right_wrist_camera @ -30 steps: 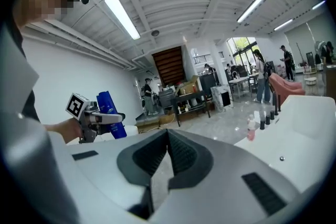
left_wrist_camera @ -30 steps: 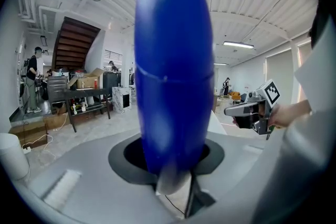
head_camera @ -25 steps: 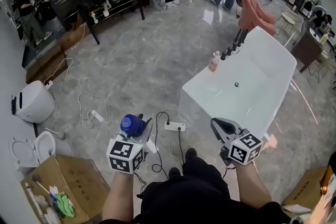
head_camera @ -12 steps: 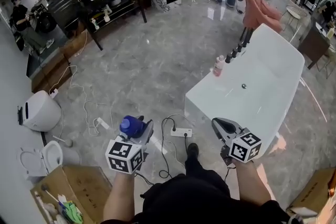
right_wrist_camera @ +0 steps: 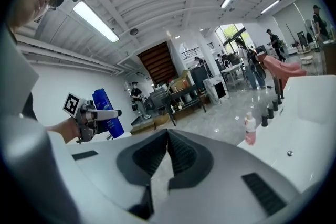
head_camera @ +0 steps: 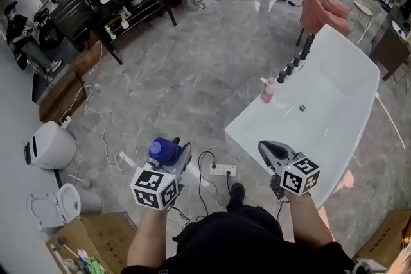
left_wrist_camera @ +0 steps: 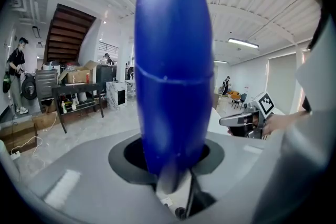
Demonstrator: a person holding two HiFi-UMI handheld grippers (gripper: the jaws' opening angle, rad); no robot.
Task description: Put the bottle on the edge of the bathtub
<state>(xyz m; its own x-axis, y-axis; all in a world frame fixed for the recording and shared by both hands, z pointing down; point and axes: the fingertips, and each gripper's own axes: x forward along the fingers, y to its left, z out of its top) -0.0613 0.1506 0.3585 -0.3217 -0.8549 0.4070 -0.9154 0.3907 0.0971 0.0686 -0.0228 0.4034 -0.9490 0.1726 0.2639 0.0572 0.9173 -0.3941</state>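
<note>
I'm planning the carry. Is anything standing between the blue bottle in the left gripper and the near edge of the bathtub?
Nothing visible does. The left gripper holds the blue bottle over open floor; only a power strip lies low between it and the bathtub rim. A pink bottle stands farther along that rim.

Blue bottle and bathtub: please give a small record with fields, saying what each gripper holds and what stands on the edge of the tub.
left gripper: shut on the blue bottle
right gripper: shut, nothing between its jaws
bathtub: white, ahead on the right, beyond both grippers
tub's edge: a small pink bottle stands there, beside a row of dark fittings
task state: blue bottle not yet on the edge
</note>
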